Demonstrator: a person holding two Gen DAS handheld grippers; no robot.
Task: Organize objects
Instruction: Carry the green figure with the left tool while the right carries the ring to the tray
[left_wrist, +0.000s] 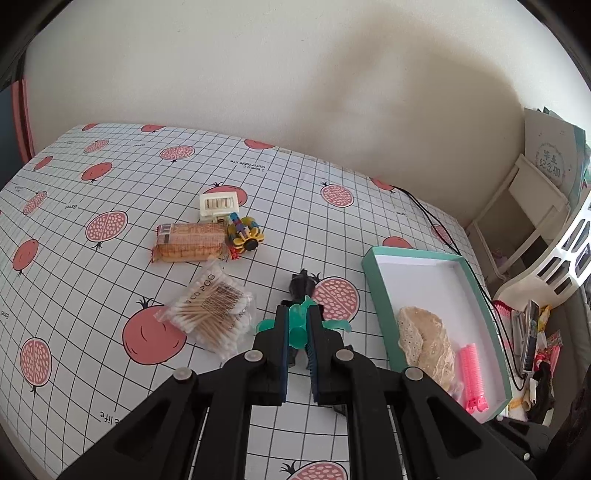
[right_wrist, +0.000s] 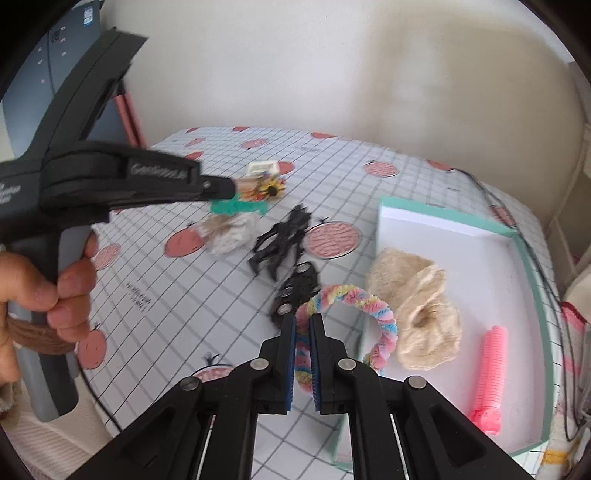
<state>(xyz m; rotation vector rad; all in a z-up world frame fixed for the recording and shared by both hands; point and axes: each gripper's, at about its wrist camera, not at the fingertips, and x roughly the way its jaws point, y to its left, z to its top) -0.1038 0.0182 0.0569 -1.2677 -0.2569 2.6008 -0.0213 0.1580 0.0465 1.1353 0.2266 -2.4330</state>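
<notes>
The left gripper (left_wrist: 297, 325) has its jaws pinched on a teal hair claw clip (left_wrist: 300, 323), held above the worktop (left_wrist: 110, 277) just left of the teal-rimmed box (left_wrist: 380, 295). The right gripper (right_wrist: 303, 325) has its jaws pinched on a pastel twisted hair ring (right_wrist: 369, 306), at the box's left rim. Inside the box lie a beige lace scrunchie (right_wrist: 424, 306) and a pink hair roller (right_wrist: 489, 373). A black claw clip (right_wrist: 282, 240) lies on the worktop left of the box.

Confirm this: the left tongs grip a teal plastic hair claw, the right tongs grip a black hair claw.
Wrong on the right. The right tongs are shut on a pastel rainbow twisted headband, as the right wrist view shows. The left tongs do grip the teal plastic hair claw.
</notes>
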